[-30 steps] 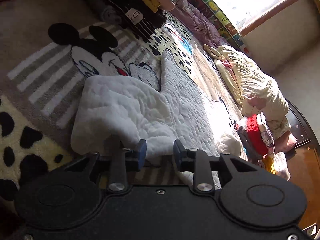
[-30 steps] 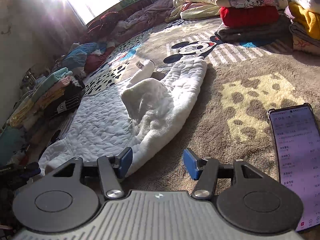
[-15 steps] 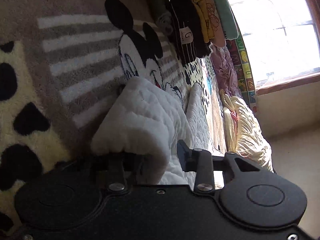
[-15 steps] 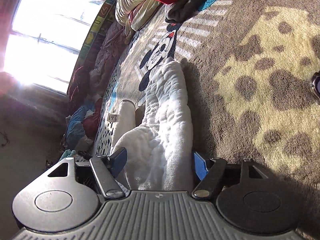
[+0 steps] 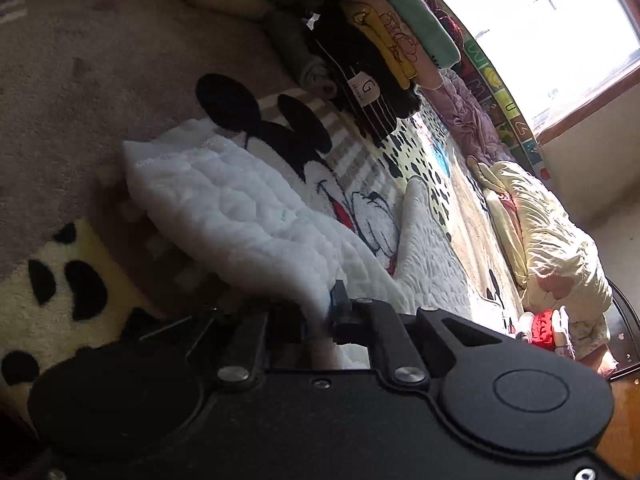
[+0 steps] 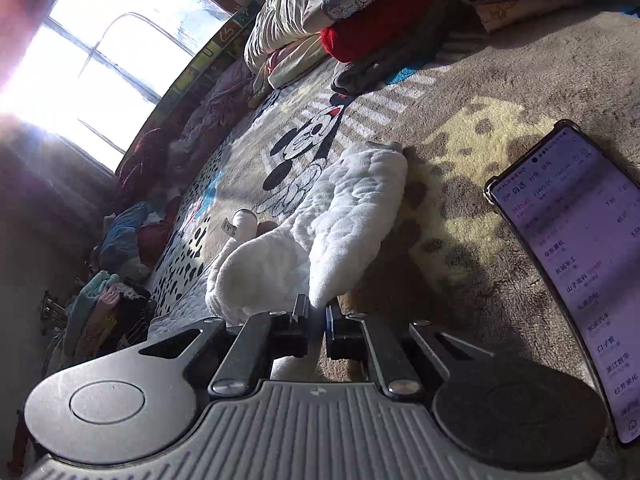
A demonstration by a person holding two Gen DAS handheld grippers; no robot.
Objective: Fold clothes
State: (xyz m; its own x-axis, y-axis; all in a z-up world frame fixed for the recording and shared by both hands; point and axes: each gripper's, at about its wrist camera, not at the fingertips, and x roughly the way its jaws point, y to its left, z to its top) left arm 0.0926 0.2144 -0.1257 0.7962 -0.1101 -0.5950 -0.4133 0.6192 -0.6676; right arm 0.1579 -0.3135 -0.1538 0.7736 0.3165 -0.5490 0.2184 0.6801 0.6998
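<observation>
**Gripping a white quilted garment at two edges, ready to fold**

Pinching the garment (image 5: 224, 200) near each camera, both grippers hold its near hem; it lies on a cartoon-mouse rug (image 5: 80, 80), one quilted leg stretching away toward the far side. The left gripper (image 5: 320, 320) has its jaws still closing, cloth already pressed between them; the right gripper (image 6: 317, 322) has its jaws together, clamped on a thin fold of the garment (image 6: 352, 216). A lit phone (image 6: 576, 264) lies on the rug to the right; folded clothes (image 5: 380, 60) are stacked at the far edge.

To fold well, I judge both hands should lift together, level, keeping the hem taut between them; carry it over the far leg in one arc; lay edge to edge; release only once the cloth rests flat, clear of the phone.
</observation>
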